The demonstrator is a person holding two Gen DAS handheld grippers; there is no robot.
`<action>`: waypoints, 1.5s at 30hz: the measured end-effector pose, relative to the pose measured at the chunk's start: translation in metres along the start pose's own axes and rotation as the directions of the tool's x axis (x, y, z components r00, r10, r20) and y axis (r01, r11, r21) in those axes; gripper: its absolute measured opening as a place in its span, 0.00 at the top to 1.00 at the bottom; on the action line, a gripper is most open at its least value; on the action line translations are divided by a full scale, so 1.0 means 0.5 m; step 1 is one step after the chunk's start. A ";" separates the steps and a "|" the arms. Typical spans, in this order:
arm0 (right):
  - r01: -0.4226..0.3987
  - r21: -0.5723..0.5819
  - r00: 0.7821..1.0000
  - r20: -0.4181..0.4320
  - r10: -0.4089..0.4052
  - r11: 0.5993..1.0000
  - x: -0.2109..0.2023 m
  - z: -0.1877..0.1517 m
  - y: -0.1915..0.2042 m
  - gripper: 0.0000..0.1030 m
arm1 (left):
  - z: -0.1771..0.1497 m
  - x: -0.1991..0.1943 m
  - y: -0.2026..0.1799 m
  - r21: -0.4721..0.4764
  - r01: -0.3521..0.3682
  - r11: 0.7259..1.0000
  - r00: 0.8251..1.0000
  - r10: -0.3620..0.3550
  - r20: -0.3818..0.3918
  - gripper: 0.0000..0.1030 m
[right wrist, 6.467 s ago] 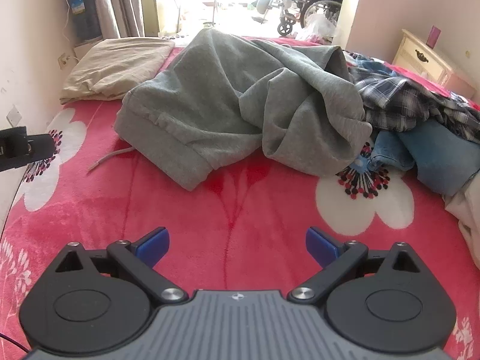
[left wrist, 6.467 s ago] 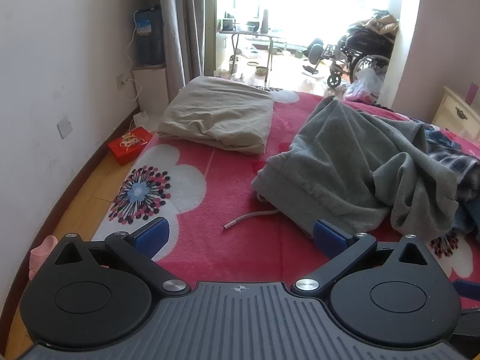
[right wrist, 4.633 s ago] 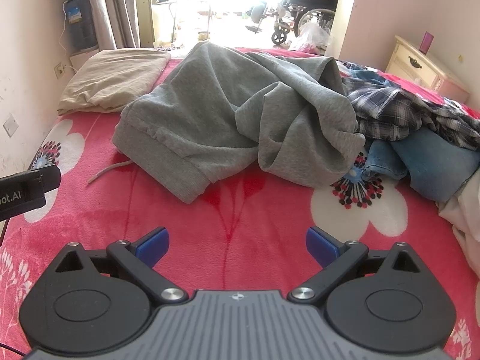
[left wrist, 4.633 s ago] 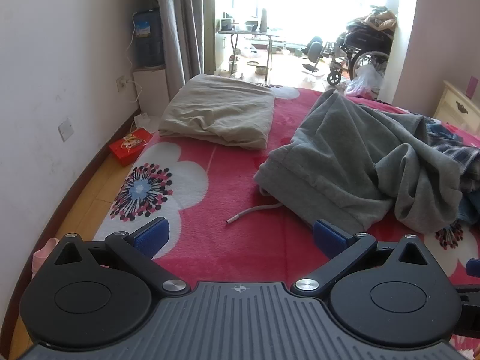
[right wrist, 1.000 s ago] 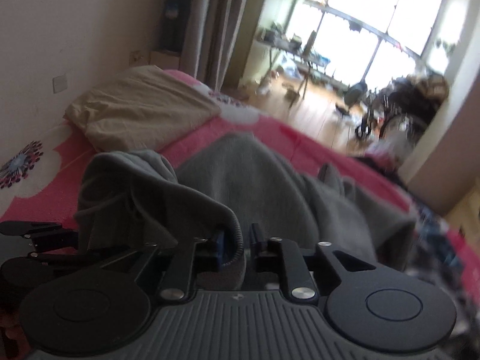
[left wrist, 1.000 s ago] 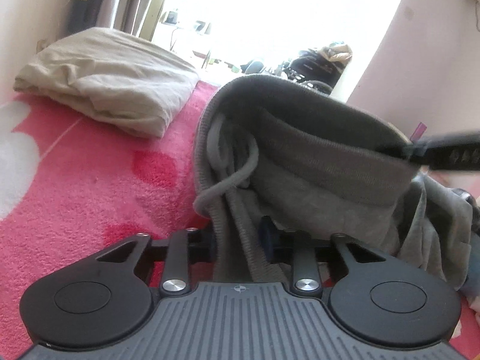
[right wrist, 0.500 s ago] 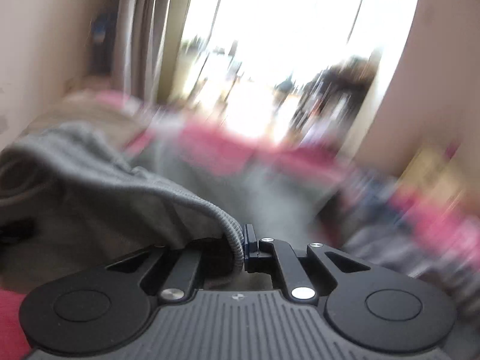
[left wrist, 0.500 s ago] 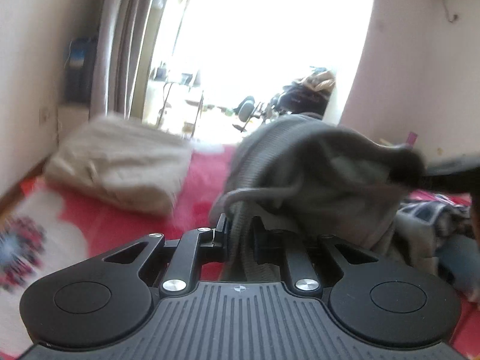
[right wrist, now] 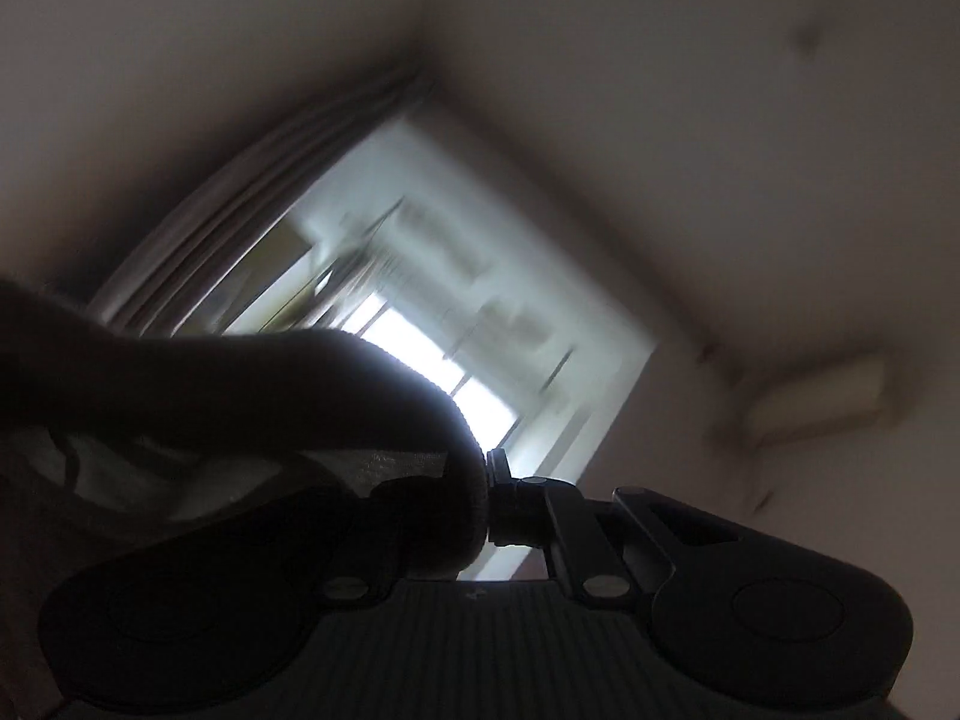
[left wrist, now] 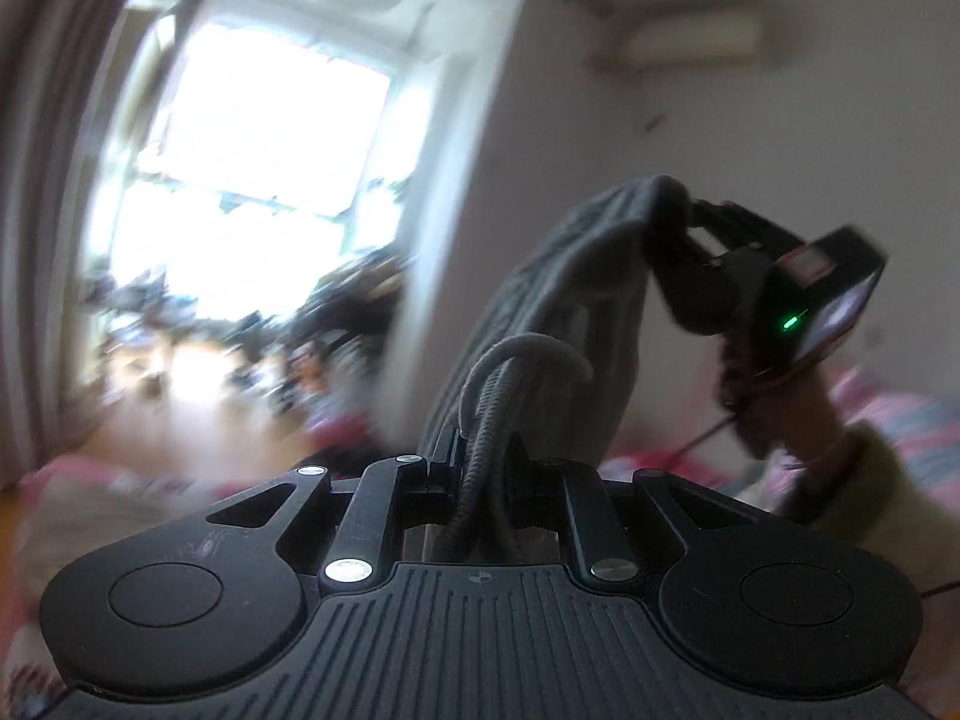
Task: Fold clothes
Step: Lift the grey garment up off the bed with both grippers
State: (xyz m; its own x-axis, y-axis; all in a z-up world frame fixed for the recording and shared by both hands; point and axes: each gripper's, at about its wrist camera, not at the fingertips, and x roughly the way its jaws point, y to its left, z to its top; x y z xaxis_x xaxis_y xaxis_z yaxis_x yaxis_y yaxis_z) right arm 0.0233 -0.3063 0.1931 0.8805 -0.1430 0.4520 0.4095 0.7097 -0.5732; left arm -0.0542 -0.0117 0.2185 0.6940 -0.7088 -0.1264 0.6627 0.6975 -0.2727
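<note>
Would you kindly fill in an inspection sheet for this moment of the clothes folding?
Surface: pink bedding, blurred.
Job's things: grey garment lifted, stretched between both grippers; its drawstring loops by the left jaws.
Clutter: nothing seen clearly.
Grippers: left gripper shut on the waistband; right gripper shut on the far edge.
Cables: thin lead under the right hand.
Surroundings: bright window, curtain, air conditioner.

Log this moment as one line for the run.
left gripper: shut on grey garment | right gripper: shut on grey garment | garment: lifted
</note>
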 end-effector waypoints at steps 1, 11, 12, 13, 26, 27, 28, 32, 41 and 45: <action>0.037 -0.015 0.999 0.035 -0.037 0.999 0.004 0.028 -0.038 0.94 | 0.023 0.002 -0.015 -0.014 0.043 0.999 0.999 -0.043 0.015 0.88; 0.338 -0.156 0.936 0.156 -0.315 0.928 0.095 0.268 -0.416 0.94 | 0.215 0.083 -0.163 -0.022 0.480 0.877 0.857 -0.464 0.226 0.88; 0.368 -0.157 0.925 0.163 -0.343 0.917 0.101 0.291 -0.451 0.94 | 0.234 0.091 -0.181 -0.034 0.535 0.844 0.822 -0.512 0.248 0.88; 0.399 -0.153 0.911 0.175 -0.372 0.904 0.106 0.316 -0.485 0.93 | 0.242 0.099 -0.188 -0.028 0.571 0.820 0.795 -0.544 0.268 0.88; 0.283 -0.110 0.938 0.240 -0.251 0.953 0.193 0.323 -0.392 0.93 | 0.038 0.110 -0.058 -0.051 0.486 0.872 0.855 -0.463 0.233 0.88; 0.225 -0.113 0.954 0.225 -0.196 0.968 0.201 0.290 -0.339 0.93 | -0.009 0.110 -0.019 -0.068 0.431 0.900 0.889 -0.411 0.202 0.88; 0.158 -0.105 0.969 0.209 -0.134 0.982 0.205 0.254 -0.276 0.93 | -0.064 0.105 0.032 -0.095 0.371 0.924 0.921 -0.352 0.167 0.88; -0.116 -0.107 0.979 0.158 0.132 0.987 0.187 0.113 0.021 0.93 | -0.312 0.076 0.248 -0.226 0.118 0.967 0.993 -0.117 0.015 0.88; -0.701 -0.169 0.709 -0.053 0.703 0.693 -0.003 -0.038 0.689 0.94 | -0.841 -0.045 0.622 -0.509 -0.357 0.783 0.933 0.270 -0.238 0.88; -0.812 -0.162 0.578 -0.088 0.811 0.561 -0.009 -0.029 0.843 0.94 | -0.899 -0.031 0.719 -0.609 -0.408 0.680 0.913 0.324 -0.249 0.88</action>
State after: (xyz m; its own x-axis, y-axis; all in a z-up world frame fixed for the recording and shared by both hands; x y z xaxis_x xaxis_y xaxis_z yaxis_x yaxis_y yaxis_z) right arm 0.1953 -0.0166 -0.0602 0.8622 0.4325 -0.2637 -0.4463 0.4021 -0.7995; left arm 0.0466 0.2027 -0.3063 0.7778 -0.4475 -0.4413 -0.0037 0.6989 -0.7152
